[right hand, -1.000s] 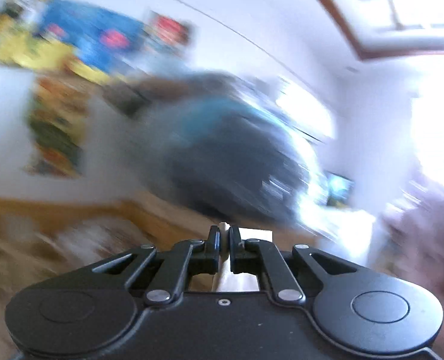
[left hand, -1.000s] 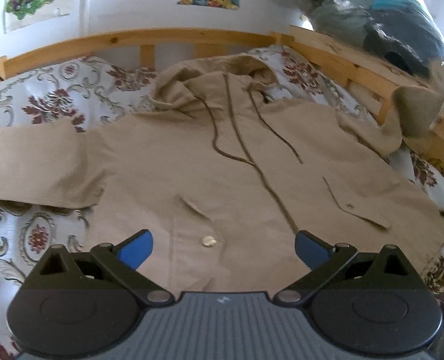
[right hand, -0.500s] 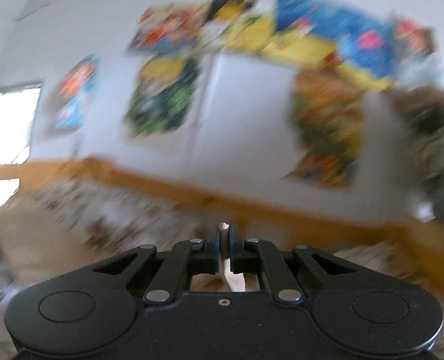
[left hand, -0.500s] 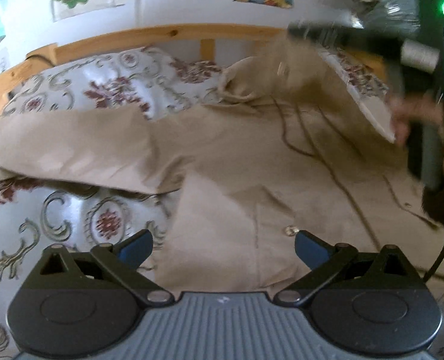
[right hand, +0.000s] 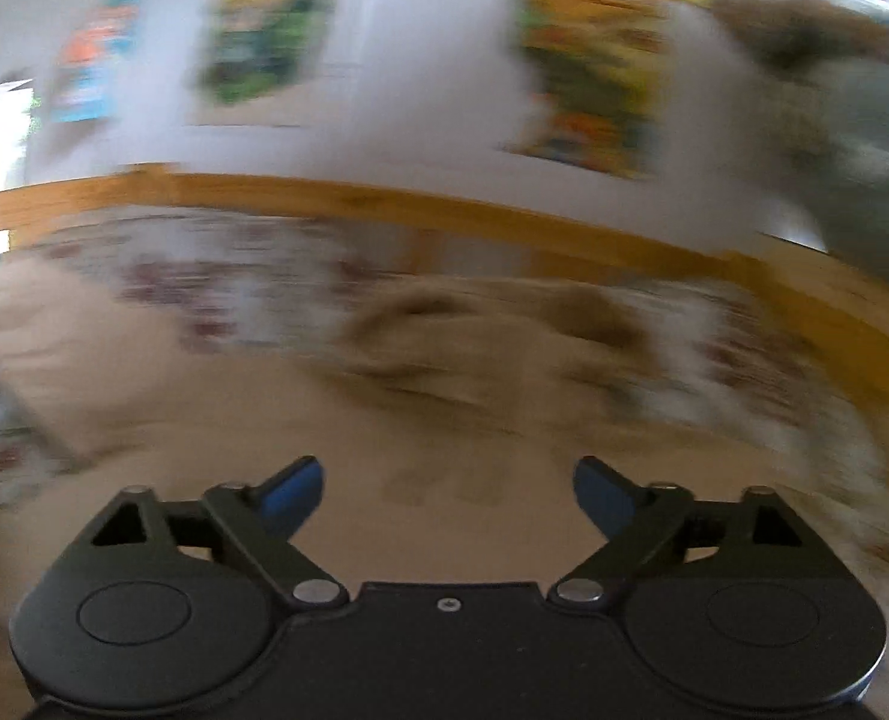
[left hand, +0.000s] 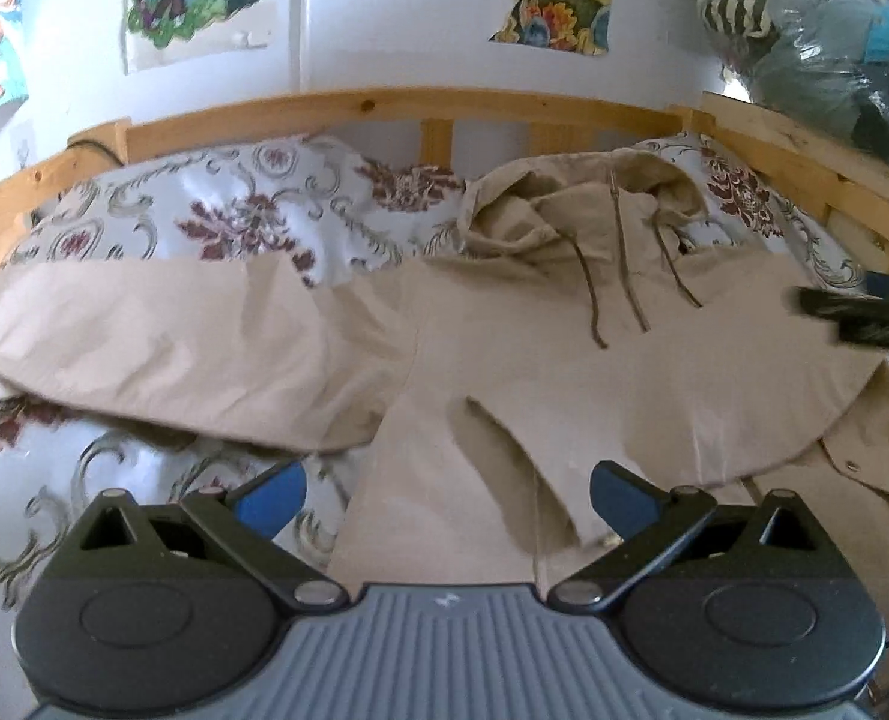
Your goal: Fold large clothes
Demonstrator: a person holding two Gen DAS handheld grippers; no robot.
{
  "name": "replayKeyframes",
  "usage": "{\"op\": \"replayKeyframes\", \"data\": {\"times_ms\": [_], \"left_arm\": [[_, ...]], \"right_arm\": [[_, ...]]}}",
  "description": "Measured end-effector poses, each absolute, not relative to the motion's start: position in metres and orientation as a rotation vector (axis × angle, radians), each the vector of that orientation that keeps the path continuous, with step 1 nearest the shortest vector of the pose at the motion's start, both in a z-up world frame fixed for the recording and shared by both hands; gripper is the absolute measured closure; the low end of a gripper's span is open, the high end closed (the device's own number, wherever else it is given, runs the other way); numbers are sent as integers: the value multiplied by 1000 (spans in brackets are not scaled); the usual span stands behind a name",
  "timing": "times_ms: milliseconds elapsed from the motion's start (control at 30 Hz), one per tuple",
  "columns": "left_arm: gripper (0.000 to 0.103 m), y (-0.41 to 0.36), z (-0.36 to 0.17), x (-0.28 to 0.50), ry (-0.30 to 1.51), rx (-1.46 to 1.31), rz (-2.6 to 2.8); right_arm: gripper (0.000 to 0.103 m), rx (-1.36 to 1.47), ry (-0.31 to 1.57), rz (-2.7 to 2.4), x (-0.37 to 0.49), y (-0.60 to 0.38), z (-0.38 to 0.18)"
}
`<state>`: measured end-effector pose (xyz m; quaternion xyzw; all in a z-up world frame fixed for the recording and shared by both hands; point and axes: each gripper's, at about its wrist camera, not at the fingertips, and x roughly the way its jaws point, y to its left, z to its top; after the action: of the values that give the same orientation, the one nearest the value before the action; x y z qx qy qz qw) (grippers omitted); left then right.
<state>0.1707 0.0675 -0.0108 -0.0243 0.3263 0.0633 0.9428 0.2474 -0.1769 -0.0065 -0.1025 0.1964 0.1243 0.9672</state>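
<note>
jacket (left hand: 540, 372) flat on bed (left hand: 216, 222) | right sleeve folded across chest; left sleeve (left hand: 162, 348) still out, body unfolded | left gripper (left hand: 447, 495) released, empty | right gripper (right hand: 447, 489) jaws just opened, nothing between

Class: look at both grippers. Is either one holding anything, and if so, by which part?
Nothing is held. The left gripper is open above the beige jacket; the right gripper has just opened, with nothing between its fingers.

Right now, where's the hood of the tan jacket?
In the left wrist view, the hood lies upper right of centre, bunched on the floral bedspread just below the wooden bed rail.
</note>
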Motion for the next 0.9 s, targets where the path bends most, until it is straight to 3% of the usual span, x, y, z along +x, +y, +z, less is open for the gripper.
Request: {"op": "replayKeyframes", "data": {"times_ms": [300, 467, 500, 533, 633, 767, 900], "left_arm": [[1, 34, -49, 232, 719, 34, 123], [2, 25, -65, 254, 766, 47, 137], [2, 23, -67, 257, 769, 50, 139], [2, 21, -68, 260, 771, 54, 142], [3, 15, -69, 264, 770, 59, 145], [3, 4, -67, 265, 758, 62, 126], [3, -9, -82, 275, 816, 145, 149]], "right_arm": [[21, 140, 553, -46, 291, -307, -48], [51, 191, 580, -31, 299, -320, -63], [60, 189, 579, -20, 298, -320, -65], [80, 190, 584, 2, 302, -320, -66], [94, 126, 532, -13, 302, -318, -60], [97, -37, 389, -75, 286, -306, -39], [94, -122, 450, -90, 295, -302, -58]]}}
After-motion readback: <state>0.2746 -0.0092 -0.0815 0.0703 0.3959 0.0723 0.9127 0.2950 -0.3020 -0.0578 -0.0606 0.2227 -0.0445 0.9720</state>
